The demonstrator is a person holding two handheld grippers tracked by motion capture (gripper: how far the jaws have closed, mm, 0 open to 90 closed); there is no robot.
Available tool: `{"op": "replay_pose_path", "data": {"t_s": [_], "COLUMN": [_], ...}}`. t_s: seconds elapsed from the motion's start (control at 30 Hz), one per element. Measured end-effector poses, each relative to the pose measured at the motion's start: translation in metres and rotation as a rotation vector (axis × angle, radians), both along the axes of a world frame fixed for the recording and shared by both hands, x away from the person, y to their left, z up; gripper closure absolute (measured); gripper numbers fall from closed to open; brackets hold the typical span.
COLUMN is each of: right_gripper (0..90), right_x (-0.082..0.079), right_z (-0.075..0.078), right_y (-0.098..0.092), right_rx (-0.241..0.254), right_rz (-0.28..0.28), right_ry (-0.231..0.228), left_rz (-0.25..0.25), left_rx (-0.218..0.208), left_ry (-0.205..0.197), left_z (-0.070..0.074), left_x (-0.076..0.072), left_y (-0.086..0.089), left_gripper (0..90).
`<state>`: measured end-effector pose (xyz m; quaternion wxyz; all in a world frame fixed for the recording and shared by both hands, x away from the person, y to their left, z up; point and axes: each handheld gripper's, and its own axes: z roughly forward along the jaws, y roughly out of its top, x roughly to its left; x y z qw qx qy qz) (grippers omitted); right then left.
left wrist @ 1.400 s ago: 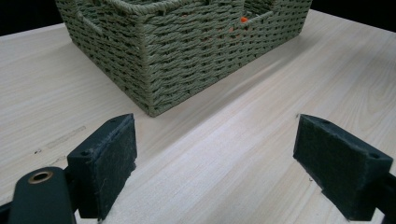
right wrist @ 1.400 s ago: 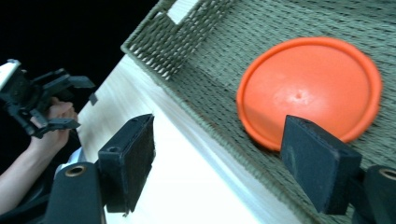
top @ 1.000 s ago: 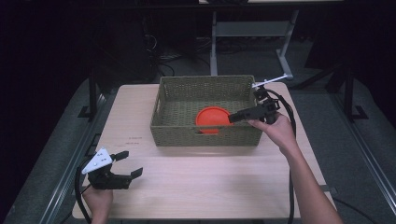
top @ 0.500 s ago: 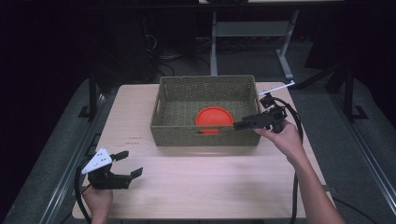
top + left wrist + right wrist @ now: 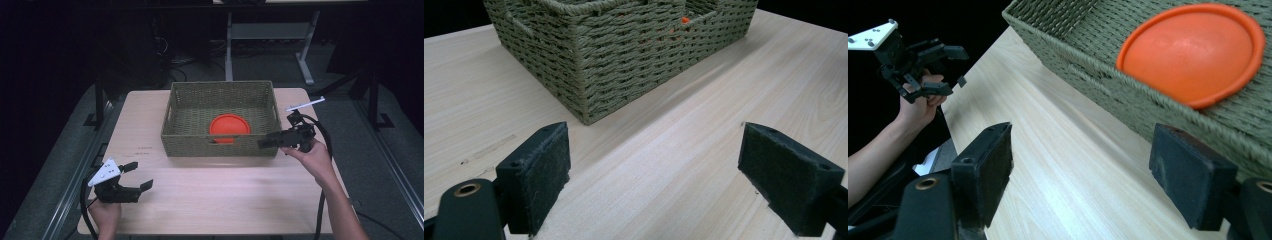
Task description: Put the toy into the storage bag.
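Right tool (image 5: 263, 143): released, empty, beside the basket (image 5: 220, 145) front corner. Orange disc (image 5: 229, 125) lies inside. Left tool (image 5: 141, 176): released, empty, above the tabletop (image 5: 225, 195).

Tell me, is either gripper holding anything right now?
No. The left gripper and right gripper are both open and empty; the orange disc lies in the basket.

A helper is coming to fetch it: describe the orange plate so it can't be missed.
On the wooden table stands a woven green basket, towards the far edge. The orange plate lies flat inside it against the near wall: round, smooth, and the one bright thing there.
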<state>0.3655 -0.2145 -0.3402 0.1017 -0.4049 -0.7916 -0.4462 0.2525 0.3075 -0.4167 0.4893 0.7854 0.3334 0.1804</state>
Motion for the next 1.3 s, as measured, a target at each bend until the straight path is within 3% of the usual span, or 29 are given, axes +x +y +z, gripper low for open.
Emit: {"op": "replay_pose_path", "data": {"t_s": [0.4,0.8,1.23,1.3], "right_gripper": [23.2,22.7,22.8,22.8], "right_x": [-0.014,-0.027,-0.039,-0.042], "right_z": [-0.017,-0.036,-0.065,-0.07], "right_y": [-0.013,-0.035,-0.053,-0.057], "right_rx": [0.021,0.06,0.04,0.048], "right_rz": [-0.002,-0.057,-0.094,-0.103], "right_ry": [0.003,0.012,0.058,0.047], "left_rz": [0.002,0.001,0.004,0.004], "left_rx": [-0.001,0.005,0.003,0.002], "left_ry": [0.003,0.005,0.005,0.003], "left_z": [-0.001,0.0,-0.001,-0.001], "left_x": [0.0,-0.001,-0.001,-0.001], "left_y": [-0.001,0.001,0.001,0.0], "left_gripper": [12.6,12.6,12.7,12.7]}}
